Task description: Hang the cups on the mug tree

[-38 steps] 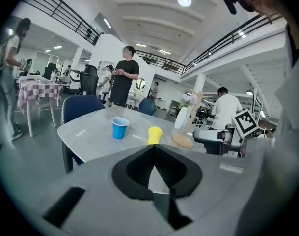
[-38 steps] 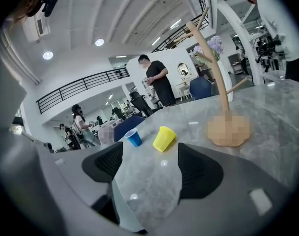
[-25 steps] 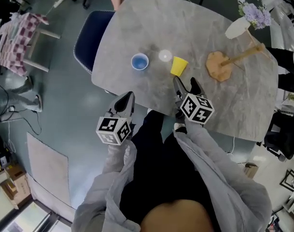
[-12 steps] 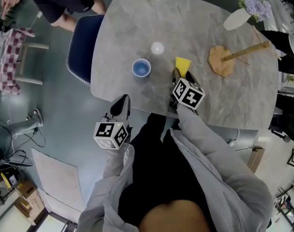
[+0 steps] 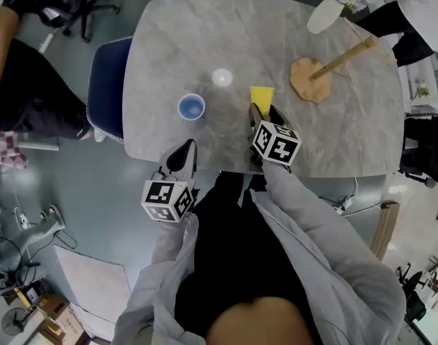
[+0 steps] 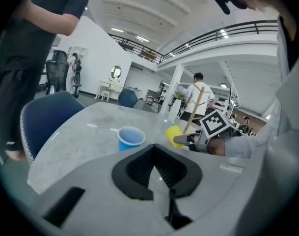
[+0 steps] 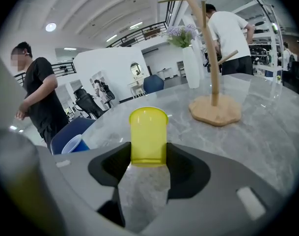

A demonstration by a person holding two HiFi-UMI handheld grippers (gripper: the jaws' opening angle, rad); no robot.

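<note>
The right gripper (image 5: 262,113), its jaws just closing, grasps the yellow cup (image 5: 261,95) at centre frame. The left gripper (image 5: 185,152), lower left, is clenched and empty.

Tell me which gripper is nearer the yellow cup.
Right. The right gripper has just been closing its jaws on the yellow cup between them; the left gripper hangs at the table's near edge, nearer the blue cup.

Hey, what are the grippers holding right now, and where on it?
The right gripper, its jaws just closing, pinches the yellow cup by its lower sides, near the base. The left gripper, shut, holds nothing.
</note>
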